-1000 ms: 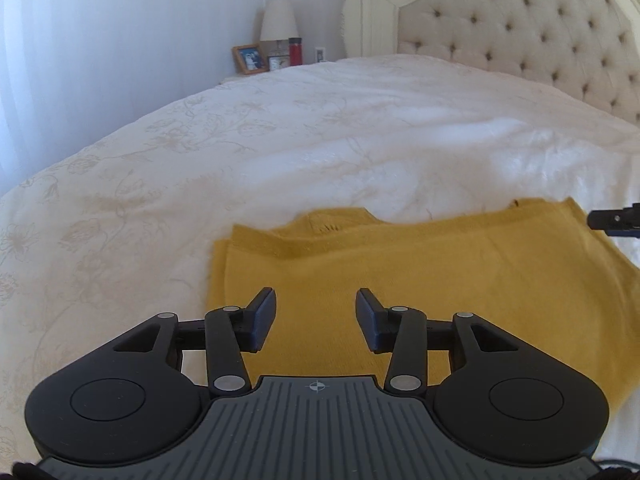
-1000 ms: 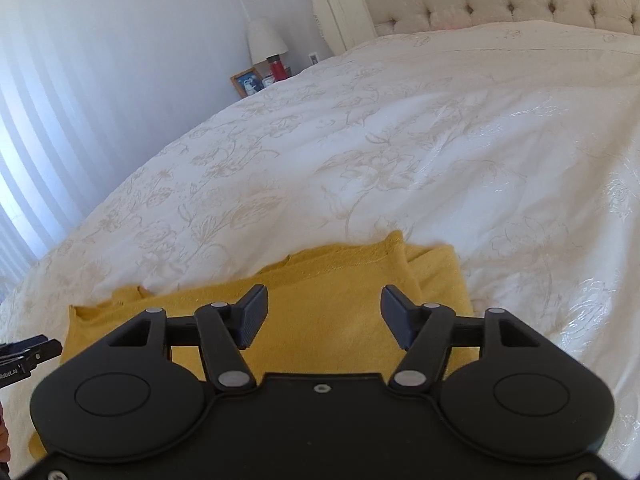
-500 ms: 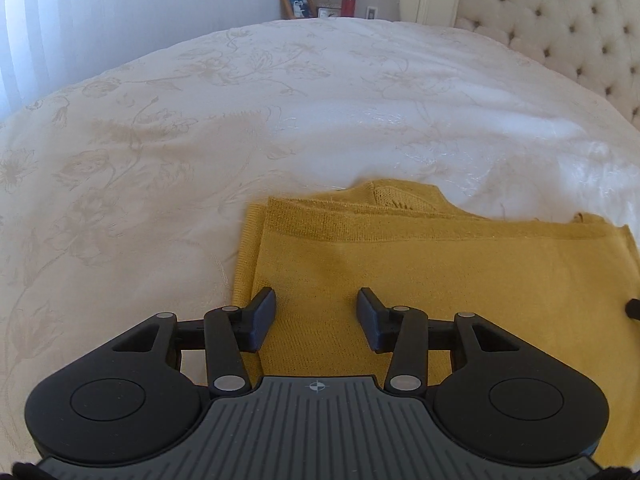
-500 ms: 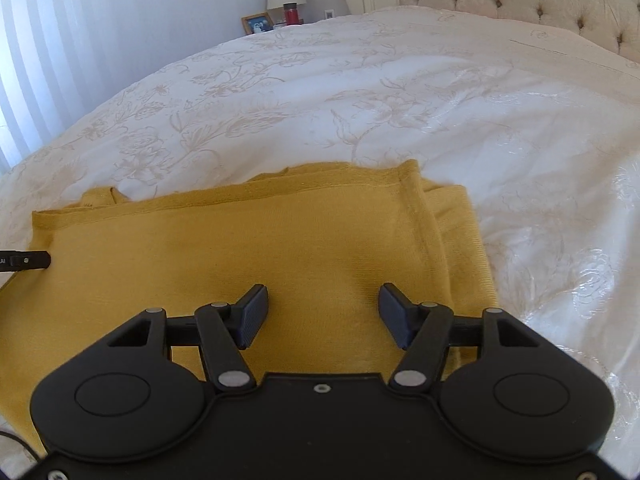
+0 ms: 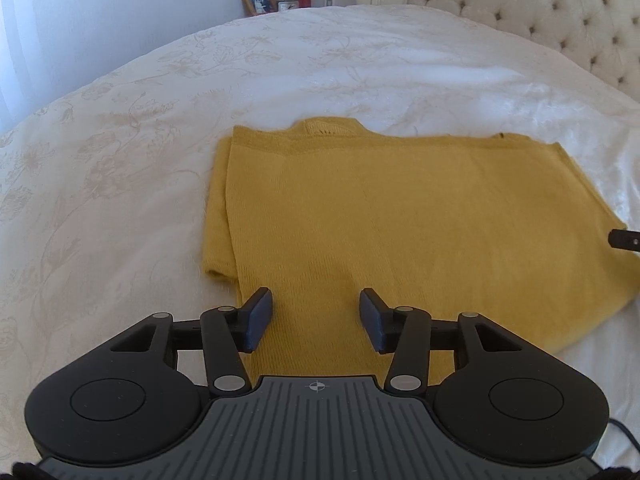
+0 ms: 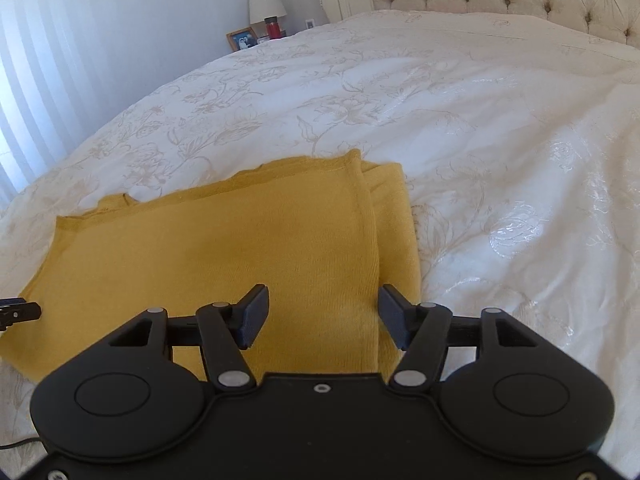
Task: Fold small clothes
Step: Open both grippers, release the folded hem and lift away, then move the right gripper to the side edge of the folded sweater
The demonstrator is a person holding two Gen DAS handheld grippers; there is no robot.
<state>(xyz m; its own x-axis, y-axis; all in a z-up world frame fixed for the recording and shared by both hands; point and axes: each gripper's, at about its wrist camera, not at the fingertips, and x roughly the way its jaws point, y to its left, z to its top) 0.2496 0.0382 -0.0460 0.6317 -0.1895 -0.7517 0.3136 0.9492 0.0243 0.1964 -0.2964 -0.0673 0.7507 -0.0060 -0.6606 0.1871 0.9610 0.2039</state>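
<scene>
A mustard-yellow knit garment (image 5: 420,216) lies flat on the white bed, folded into a rough rectangle with a layer showing under its left edge. It also shows in the right wrist view (image 6: 224,248), with a doubled layer along its right edge. My left gripper (image 5: 316,318) is open and empty above the garment's near left part. My right gripper (image 6: 324,316) is open and empty above its near right part. A tip of the right gripper shows at the right edge of the left wrist view (image 5: 624,239), and a tip of the left gripper at the left edge of the right wrist view (image 6: 18,312).
The white floral bedspread (image 5: 120,168) spreads around the garment on all sides. A tufted cream headboard (image 5: 540,12) stands at the far right. A nightstand behind the bed holds a lamp (image 6: 266,0), a red bottle (image 6: 273,27) and a photo frame (image 6: 243,40).
Both grippers have pulled back and risen from the garment, so more of it shows. Both stay open. The garment lies as before.
</scene>
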